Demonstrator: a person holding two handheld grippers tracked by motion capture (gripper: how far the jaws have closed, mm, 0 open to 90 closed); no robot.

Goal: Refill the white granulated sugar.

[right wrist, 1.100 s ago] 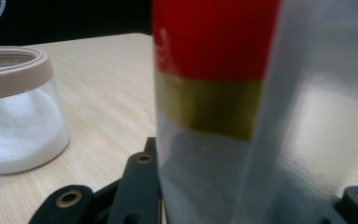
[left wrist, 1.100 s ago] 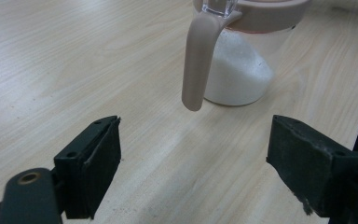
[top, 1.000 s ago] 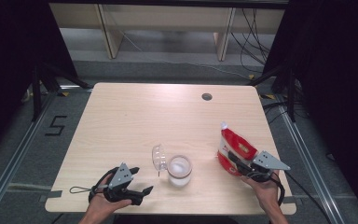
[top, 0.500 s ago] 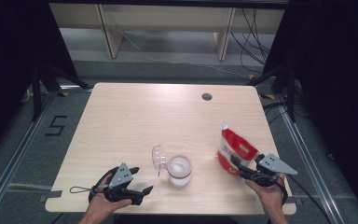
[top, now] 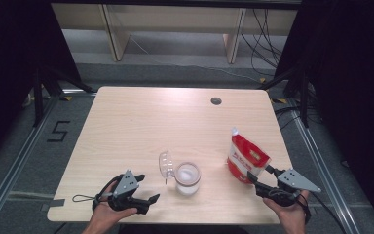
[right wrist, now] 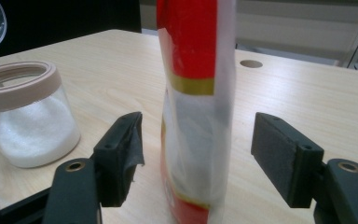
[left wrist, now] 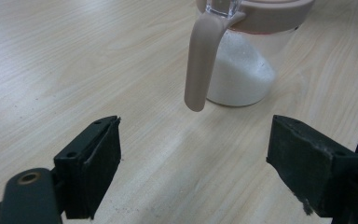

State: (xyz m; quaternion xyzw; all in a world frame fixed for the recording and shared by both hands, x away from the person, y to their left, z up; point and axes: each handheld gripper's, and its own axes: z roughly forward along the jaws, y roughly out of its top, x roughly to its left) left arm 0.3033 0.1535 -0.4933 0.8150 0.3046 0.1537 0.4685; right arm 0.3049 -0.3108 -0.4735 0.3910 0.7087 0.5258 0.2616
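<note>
A red and white bag (top: 246, 158) stands upright on the table's right side. My right gripper (top: 259, 174) is just behind it. In the right gripper view the bag (right wrist: 198, 107) rises between the pads (right wrist: 279, 156) with a gap on each side; the jaws have just been opening, and the right gripper (right wrist: 196, 135) is open. A clear jar (top: 187, 177) with a tan rim holds white powder, and its clear lid (top: 165, 165) is tipped open to the left. My left gripper (top: 148, 201) rests open near the front edge, left of the jar (left wrist: 242, 60), with nothing between its fingers.
A round cable hole (top: 216, 101) sits near the far edge of the wooden table (top: 141, 126). Wooden shelving legs and cables stand on the floor beyond the table. Dark curtains and stands flank both sides.
The right gripper has opened off the bag and drawn back toward the table's front right corner. The bag stays standing. The left gripper and the jar have not moved.
</note>
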